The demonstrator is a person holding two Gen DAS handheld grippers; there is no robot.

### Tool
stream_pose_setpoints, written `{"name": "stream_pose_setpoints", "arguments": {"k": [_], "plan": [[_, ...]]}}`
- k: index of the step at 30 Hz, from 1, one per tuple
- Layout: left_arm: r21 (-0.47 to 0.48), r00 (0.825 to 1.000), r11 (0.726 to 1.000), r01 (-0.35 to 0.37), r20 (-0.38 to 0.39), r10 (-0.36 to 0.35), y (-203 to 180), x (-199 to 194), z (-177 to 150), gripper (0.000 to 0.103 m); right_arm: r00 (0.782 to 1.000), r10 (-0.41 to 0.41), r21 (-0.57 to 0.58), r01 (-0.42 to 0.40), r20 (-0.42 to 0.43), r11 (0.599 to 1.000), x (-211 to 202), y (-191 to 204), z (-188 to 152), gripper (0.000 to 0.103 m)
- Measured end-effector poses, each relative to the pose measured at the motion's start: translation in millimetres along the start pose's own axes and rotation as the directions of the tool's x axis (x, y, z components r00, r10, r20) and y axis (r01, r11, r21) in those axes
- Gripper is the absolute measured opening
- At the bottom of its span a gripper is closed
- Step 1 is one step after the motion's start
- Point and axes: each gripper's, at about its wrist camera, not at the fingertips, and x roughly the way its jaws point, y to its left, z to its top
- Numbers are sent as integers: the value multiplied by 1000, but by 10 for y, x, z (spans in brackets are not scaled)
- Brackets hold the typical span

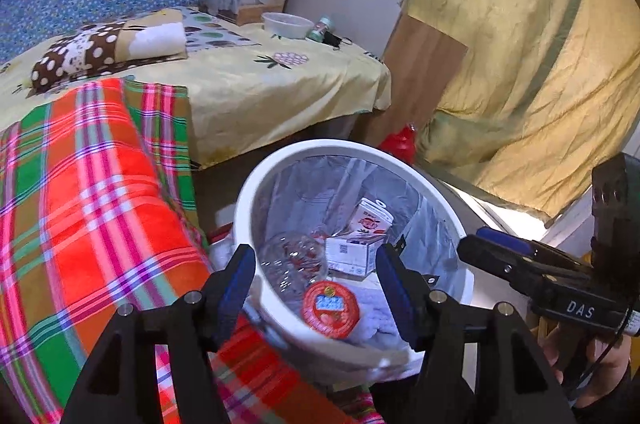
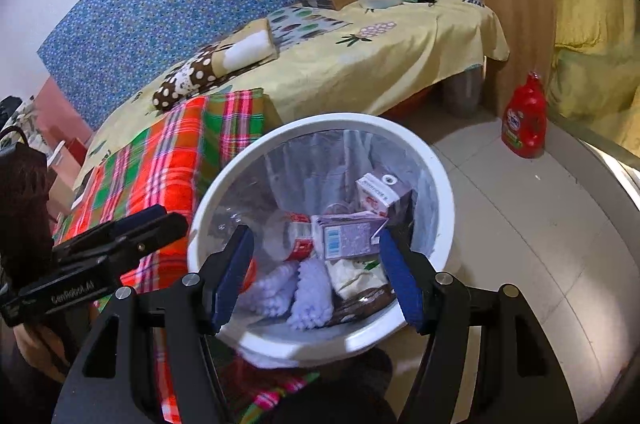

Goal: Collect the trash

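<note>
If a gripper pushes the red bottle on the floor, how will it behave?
The red bottle stands upright and tall on smooth tile, so a high push may tip it. It looks full, so probably heavy. Its glossy plastic could be slippery.

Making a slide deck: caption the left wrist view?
Open left tool above the white trash bin, a red-lidded cup among cartons inside.

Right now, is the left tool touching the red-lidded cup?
Apart. The left wrist view shows the left tool open, with a clear gap between each pad and the red-lidded cup lying below them.
</note>
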Motion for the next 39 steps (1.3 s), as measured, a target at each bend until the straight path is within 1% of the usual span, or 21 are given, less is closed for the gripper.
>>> {"name": "stream_pose_setpoints", "arguments": {"k": [7, 13, 15, 20, 27, 33, 39], "plan": [[-15, 999, 999, -48, 25, 49, 64, -304, -161, 62, 1000, 12, -64, -11, 12, 998, -96, 238, -112, 67], [-29, 995, 996, -80, 52, 81, 101, -602, -335, 62, 999, 21, -112, -16, 43, 994, -219, 407, -191, 67], [-39, 992, 994, -103, 64, 105, 121, -709, -397, 62, 998, 29, -128, -23, 51, 991, -261, 476, -224, 67], [-62, 985, 989, -133, 98, 139, 168, -963, -538, 62, 997, 44, -158, -33, 61, 987, -331, 617, -309, 67], [-99, 977, 980, -173, 105, 183, 252, -1206, -785, 62, 995, 67, -186, -53, 69, 981, -411, 785, -459, 67], [-109, 966, 970, -216, 122, 228, 232, -1408, -944, 62, 995, 70, -210, -53, 77, 976, -493, 880, -573, 67], [-108, 957, 964, -242, 137, 256, 154, -1565, -1062, 62, 993, 72, -216, -51, 91, 975, -595, 911, -642, 67]]}}
